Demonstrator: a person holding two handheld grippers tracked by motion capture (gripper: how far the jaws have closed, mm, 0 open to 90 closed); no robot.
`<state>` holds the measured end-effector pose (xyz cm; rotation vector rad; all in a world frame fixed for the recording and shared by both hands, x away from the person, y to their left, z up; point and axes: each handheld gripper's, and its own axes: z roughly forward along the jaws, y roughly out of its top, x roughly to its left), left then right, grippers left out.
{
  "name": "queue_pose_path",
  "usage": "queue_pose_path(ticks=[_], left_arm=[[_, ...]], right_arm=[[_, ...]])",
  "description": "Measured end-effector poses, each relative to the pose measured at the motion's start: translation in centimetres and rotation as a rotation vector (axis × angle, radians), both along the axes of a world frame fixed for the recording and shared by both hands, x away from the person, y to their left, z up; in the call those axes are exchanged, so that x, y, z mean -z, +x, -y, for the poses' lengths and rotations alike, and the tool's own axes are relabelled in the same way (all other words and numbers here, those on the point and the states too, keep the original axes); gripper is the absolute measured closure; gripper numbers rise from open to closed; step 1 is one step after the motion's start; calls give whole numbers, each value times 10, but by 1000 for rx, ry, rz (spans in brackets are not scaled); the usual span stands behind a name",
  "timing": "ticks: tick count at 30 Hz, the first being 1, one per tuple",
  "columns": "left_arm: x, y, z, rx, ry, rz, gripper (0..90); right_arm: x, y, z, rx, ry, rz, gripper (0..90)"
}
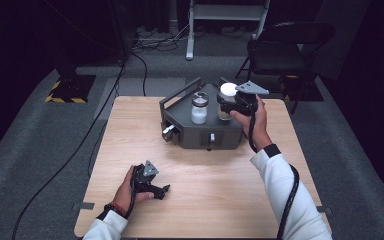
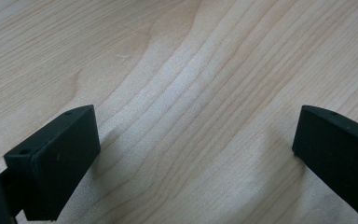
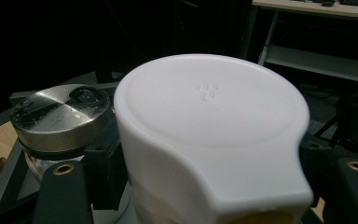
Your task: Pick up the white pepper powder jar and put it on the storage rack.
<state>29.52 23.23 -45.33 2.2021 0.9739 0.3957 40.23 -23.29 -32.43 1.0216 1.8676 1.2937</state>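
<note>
A dark grey rack [image 1: 200,137] stands at the table's far middle and holds two jars. The left jar [image 1: 199,107] has a metal lid [image 3: 58,116]. The right jar [image 1: 225,102] wears a white lid [image 3: 209,121]. My right gripper [image 1: 227,109] is shut on this white-lidded jar, one black jaw on each side of it just under the lid [image 3: 209,186]. My left gripper [image 1: 163,190] rests low on the wooden table [image 1: 215,190] near the front left, lying on its side. Its jaws stand wide open [image 2: 193,135] over bare wood with nothing between them.
The rack has a raised bar [image 1: 180,92] at its back left and knobs on its front face [image 1: 169,132]. A folding chair [image 1: 285,50] and a desk frame [image 1: 227,20] stand beyond the table. Cables [image 1: 85,140] run across the grey floor at the left.
</note>
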Motion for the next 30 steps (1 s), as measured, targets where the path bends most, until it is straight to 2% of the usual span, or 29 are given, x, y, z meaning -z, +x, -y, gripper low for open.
queue_pose_path(ticks=[12,22,30], left_arm=[[0,0,0,0,0,0,4],[0,0,0,0,0,0,4],[0,0,0,0,0,0,4]], right_arm=[[13,2,1,7,0,-7,299],[16,3,5,-6,18,-5,298],[17,3,4,-4,14,1,295]])
